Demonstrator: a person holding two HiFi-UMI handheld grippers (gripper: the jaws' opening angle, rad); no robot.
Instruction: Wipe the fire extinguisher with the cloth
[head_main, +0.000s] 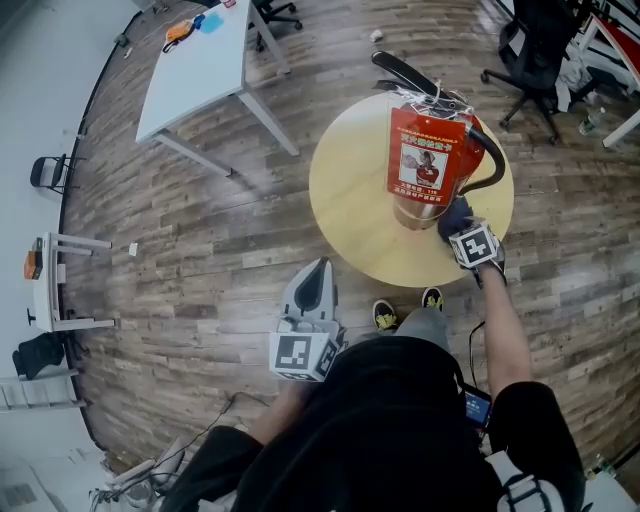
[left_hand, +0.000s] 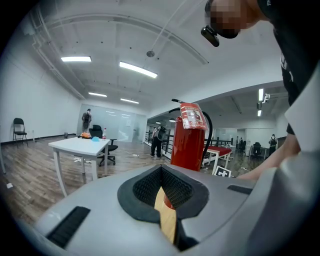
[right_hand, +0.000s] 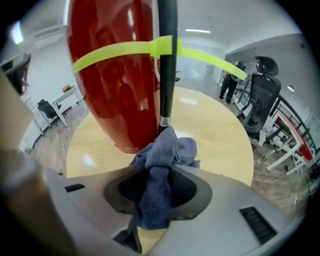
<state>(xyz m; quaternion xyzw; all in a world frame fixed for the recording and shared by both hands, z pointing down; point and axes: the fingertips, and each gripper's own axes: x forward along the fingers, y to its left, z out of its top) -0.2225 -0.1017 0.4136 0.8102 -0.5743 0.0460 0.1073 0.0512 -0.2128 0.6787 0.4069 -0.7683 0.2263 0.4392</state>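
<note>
We pinch cloth (right_hand: 160, 165) in right tool (head_main: 455, 218) at fire extinguisher (head_main: 428, 160) base, near surface (head_main: 350, 200) edge; left tool (head_main: 318, 272) pressed together, empty.

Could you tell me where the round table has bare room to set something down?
The table's left half, between its rim and the fire extinguisher, is bare. The near right side is crowded: the right tongs hold the cloth at its base.
</note>
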